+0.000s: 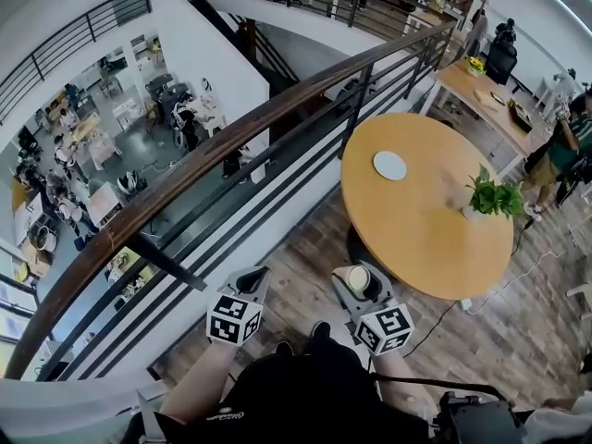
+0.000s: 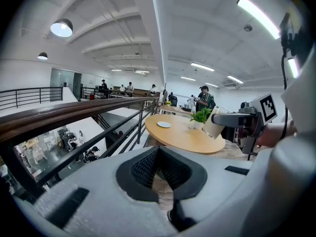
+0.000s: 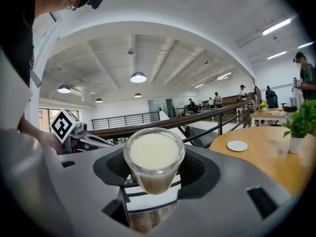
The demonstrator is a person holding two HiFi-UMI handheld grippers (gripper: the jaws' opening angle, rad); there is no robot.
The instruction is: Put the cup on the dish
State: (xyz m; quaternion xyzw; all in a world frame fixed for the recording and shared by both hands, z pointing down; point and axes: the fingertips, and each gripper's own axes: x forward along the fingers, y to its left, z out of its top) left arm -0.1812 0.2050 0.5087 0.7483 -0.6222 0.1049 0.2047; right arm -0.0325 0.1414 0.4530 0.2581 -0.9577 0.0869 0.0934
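Observation:
A small glass cup (image 3: 154, 158) full of pale milky liquid sits upright between the jaws of my right gripper (image 3: 154, 174), which is shut on it. In the head view the cup (image 1: 357, 279) and right gripper (image 1: 361, 285) hang over the wooden floor, short of the near edge of a round wooden table (image 1: 416, 239). The white dish (image 1: 389, 166) lies on the far side of that table; it also shows as a small white dish (image 3: 237, 145) ahead to the right. My left gripper (image 1: 244, 287) hovers beside the right one, its jaws together and nothing in them.
A potted green plant (image 1: 490, 199) stands on the table's right side. A wood-topped metal railing (image 1: 231, 146) runs along my left, with a drop to a lower floor behind it. A second table (image 1: 481, 95) and a person (image 1: 569, 146) are beyond.

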